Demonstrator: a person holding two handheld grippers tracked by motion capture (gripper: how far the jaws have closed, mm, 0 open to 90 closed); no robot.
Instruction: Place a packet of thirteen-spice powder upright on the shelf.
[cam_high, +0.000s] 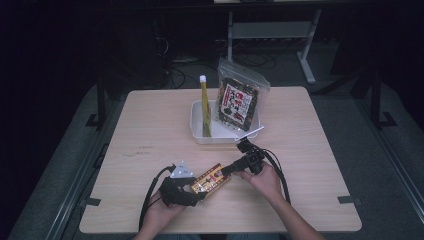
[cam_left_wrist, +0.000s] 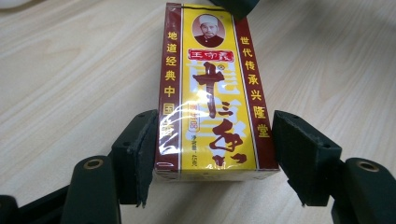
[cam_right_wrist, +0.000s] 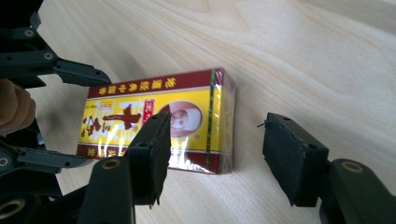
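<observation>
One box (cam_high: 210, 179) lies flat at lower centre, between my left gripper (cam_high: 192, 194) and right gripper (cam_high: 231, 170), both with jaws apart. Upper centre: one tray (cam_high: 196, 131) holding one snack bag (cam_high: 239, 102) and one tube (cam_high: 205, 106).

Yellow-and-red box (cam_high: 211, 179) between left gripper (cam_high: 196, 190) and right gripper (cam_high: 229, 170)

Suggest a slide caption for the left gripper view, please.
Left gripper straddles the near end of a yellow-and-red seasoning box lying flat on the wooden table.

Light wooden table (cam_high: 150, 125), grey carpet floor (cam_high: 380, 165), dark room, white metal stand (cam_high: 305, 45) behind
</observation>
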